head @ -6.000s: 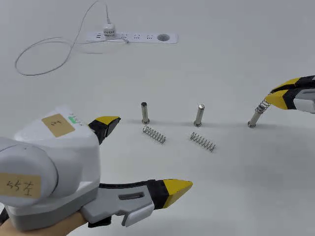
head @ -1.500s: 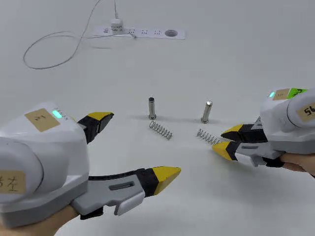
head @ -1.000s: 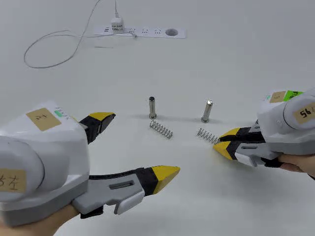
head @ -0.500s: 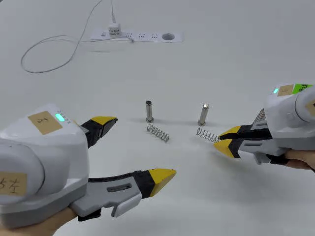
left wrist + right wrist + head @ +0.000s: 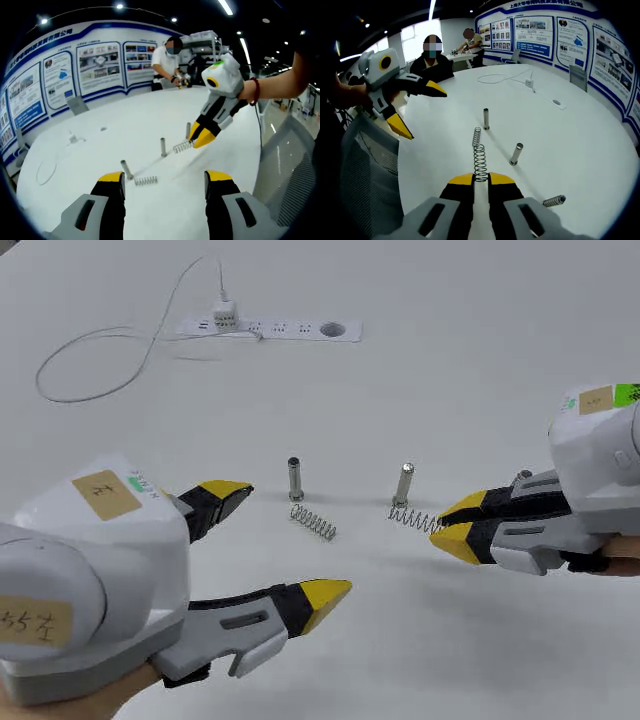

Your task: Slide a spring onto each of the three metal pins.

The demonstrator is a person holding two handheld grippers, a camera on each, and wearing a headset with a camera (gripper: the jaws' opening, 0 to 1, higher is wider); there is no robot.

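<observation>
The right tool [image 5: 455, 524] is closed on one end of a spring [image 5: 415, 520], whose free end reaches toward the foot of the middle pin [image 5: 402, 484], which is bare. The left pin [image 5: 294, 478] is bare too, and the last spring [image 5: 313, 523] lies loose on the tabletop [image 5: 420, 390] just beside it. The third pin [image 5: 554, 200], near the right tool, already carries its coil. The left tool [image 5: 275, 541] hovers wide open, holding nothing. By this showing one pin of three is done; one spring is in hand and one is yet to be picked up.
</observation>
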